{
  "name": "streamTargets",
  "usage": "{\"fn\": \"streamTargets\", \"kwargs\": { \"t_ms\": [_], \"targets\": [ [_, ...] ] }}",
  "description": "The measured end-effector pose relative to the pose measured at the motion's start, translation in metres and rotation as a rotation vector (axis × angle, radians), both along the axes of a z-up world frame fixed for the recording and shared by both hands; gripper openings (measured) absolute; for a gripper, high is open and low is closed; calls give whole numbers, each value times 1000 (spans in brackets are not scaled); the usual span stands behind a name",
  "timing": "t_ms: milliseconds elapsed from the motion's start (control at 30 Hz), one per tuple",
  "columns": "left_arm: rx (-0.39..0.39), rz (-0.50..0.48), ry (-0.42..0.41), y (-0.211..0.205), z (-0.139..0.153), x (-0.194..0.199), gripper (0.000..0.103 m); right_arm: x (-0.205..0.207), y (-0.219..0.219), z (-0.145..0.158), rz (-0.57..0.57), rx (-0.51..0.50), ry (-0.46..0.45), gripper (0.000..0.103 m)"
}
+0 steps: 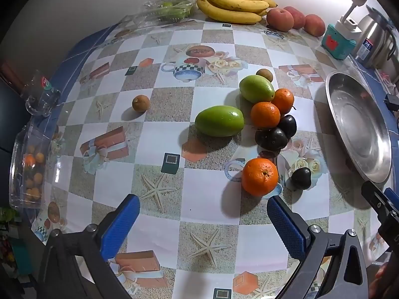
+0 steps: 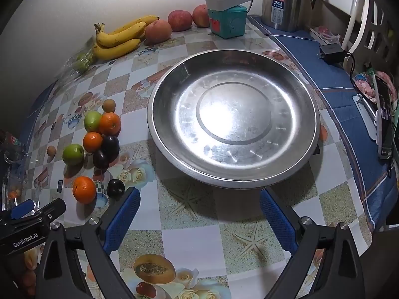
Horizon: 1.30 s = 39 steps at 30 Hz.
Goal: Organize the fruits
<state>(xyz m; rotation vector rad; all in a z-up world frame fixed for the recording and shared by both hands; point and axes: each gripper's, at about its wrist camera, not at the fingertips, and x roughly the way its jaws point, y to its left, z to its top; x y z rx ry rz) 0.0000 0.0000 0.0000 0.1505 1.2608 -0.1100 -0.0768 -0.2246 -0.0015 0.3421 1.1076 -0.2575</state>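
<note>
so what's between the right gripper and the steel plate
Nothing: only bare tablecloth between the open right gripper and the steel plate, seen from the right wrist.

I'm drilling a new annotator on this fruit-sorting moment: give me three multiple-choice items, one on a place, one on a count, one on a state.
1. Where do the bananas lie?
A. in the metal dish
B. at the table's far edge by the wall
C. between the left gripper's fingers

2. How many oranges are on the table?
A. one
B. five
C. three

3. What is the state of the metal dish?
A. empty
B. full of fruit
C. upside down

Key: 1 B, they lie against the wall beside the peaches. 2 C, two oranges sit in the cluster and one orange nearer the left gripper. 3 A, only bare steel shows inside it.
</note>
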Motion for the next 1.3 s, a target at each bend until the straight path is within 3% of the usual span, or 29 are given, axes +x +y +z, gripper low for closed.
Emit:
{"fn": "streamTargets", "kwargs": {
  "t_ms": [1300],
  "targets": [
    [8,1,-14,3,7,0,103,4,6,-7,11,-20,13,97]
  ]
}}
